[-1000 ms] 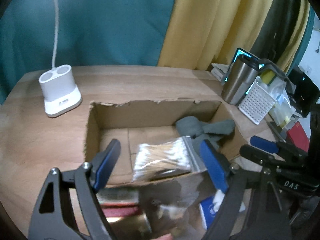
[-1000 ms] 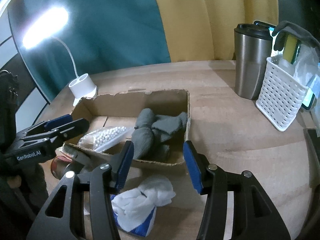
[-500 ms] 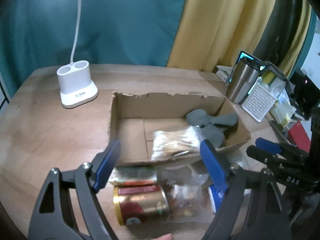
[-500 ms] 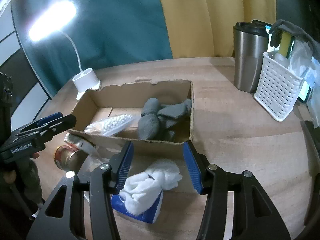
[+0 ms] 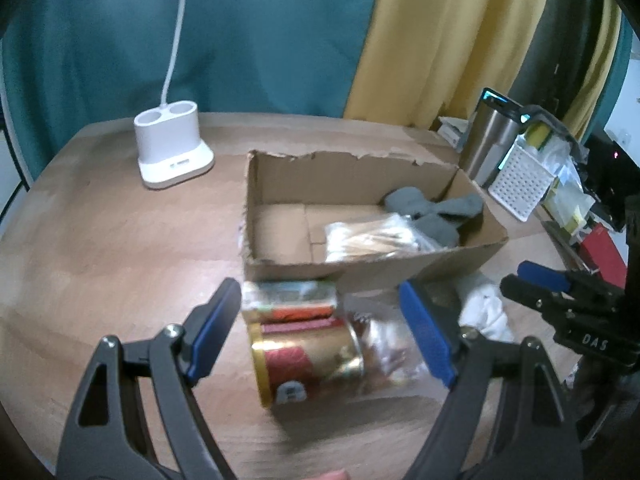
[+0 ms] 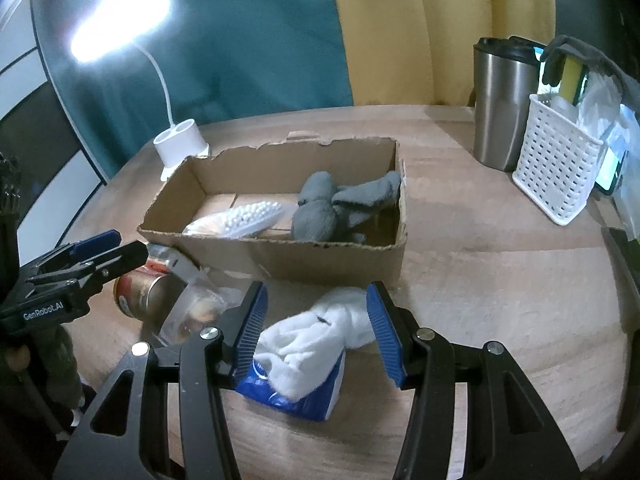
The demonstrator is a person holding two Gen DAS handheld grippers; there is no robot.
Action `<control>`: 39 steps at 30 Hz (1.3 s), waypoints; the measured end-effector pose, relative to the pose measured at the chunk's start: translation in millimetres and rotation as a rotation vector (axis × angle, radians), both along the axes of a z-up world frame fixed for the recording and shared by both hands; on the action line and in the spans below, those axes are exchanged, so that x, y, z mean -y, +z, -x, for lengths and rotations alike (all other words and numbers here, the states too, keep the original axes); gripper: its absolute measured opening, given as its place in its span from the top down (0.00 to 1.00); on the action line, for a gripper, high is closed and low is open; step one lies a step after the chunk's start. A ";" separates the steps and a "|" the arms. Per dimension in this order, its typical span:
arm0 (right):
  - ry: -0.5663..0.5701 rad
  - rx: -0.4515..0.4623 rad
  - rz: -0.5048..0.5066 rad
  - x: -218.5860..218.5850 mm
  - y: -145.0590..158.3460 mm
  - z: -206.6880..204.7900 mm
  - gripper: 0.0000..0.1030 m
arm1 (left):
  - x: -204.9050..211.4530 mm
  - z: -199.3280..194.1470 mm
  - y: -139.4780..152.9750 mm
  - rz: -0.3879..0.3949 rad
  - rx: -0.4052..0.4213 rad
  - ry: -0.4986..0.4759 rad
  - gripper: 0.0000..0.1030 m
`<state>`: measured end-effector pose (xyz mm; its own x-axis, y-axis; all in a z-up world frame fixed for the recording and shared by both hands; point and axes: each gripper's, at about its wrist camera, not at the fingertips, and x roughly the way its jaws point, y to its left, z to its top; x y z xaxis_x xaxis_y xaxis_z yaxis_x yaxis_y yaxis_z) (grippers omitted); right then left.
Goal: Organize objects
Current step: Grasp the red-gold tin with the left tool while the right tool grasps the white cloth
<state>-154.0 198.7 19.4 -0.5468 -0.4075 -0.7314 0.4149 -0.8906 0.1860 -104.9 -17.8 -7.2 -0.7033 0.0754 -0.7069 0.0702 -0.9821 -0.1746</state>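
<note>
Both my grippers hang spread and empty over clutter before the cardboard box.
Beneath my left gripper the gold can lies on its side, long axis crosswise; my right gripper straddles the white cloth. Wooden table, teal and yellow curtains.

The torn cardboard box holds grey socks and bagged cotton swabs; a gold can lies sideways before it beside a tissue pack.

You've got one cardboard box, one gold can, one steel tumbler, one white basket (plus one lamp)
</note>
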 end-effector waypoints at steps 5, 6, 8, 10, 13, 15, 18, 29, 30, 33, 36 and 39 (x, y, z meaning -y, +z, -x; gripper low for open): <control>0.004 0.010 -0.007 3.2 -4.9 -4.3 0.47 | 3.4 -5.7 -7.2 -0.005 0.014 0.010 0.20; 0.005 0.011 -0.009 3.6 -5.8 -4.9 0.47 | 3.9 -6.8 -9.1 -0.007 0.019 0.012 0.20; 0.008 0.015 -0.013 4.4 -7.4 -6.7 0.47 | 4.0 -8.6 -12.1 -0.004 0.023 0.016 0.20; 0.009 0.019 -0.015 5.1 -9.0 -7.6 0.47 | 4.2 -9.1 -15.6 -0.002 0.030 0.020 0.20; 0.008 0.023 -0.017 5.8 -11.2 -9.8 0.47 | 3.9 -9.4 -22.1 0.004 0.047 0.024 0.20; 0.007 0.029 -0.020 5.8 -13.5 -10.4 0.47 | 3.2 -9.1 -25.6 0.007 0.055 0.022 0.20; 0.007 0.041 -0.023 5.9 -17.7 -10.7 0.47 | 3.0 -7.7 -31.1 0.014 0.070 0.025 0.20; -0.014 0.092 -0.026 2.7 -30.9 -5.3 0.47 | 0.5 -5.1 -42.1 0.047 0.101 0.027 0.20; -0.015 0.099 -0.023 2.6 -32.5 -4.5 0.45 | 0.3 -5.3 -42.0 0.049 0.098 0.025 0.20; -0.013 0.116 -0.022 3.9 -39.5 -3.0 0.42 | -0.3 -6.3 -41.7 0.049 0.089 0.007 0.21; -0.007 0.123 -0.009 4.4 -42.3 -3.3 0.42 | -0.2 -8.0 -39.5 0.049 0.076 -0.001 0.22; 0.008 0.116 -0.006 4.9 -41.7 -4.4 0.47 | -0.5 -8.5 -37.9 0.043 0.072 -0.012 0.32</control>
<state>-149.5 193.7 -22.3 -0.4556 -0.4065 -0.7919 0.3978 -0.8888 0.2274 -96.4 -17.3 -45.1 -0.6499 0.0516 -0.7583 0.0696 -0.9895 -0.1270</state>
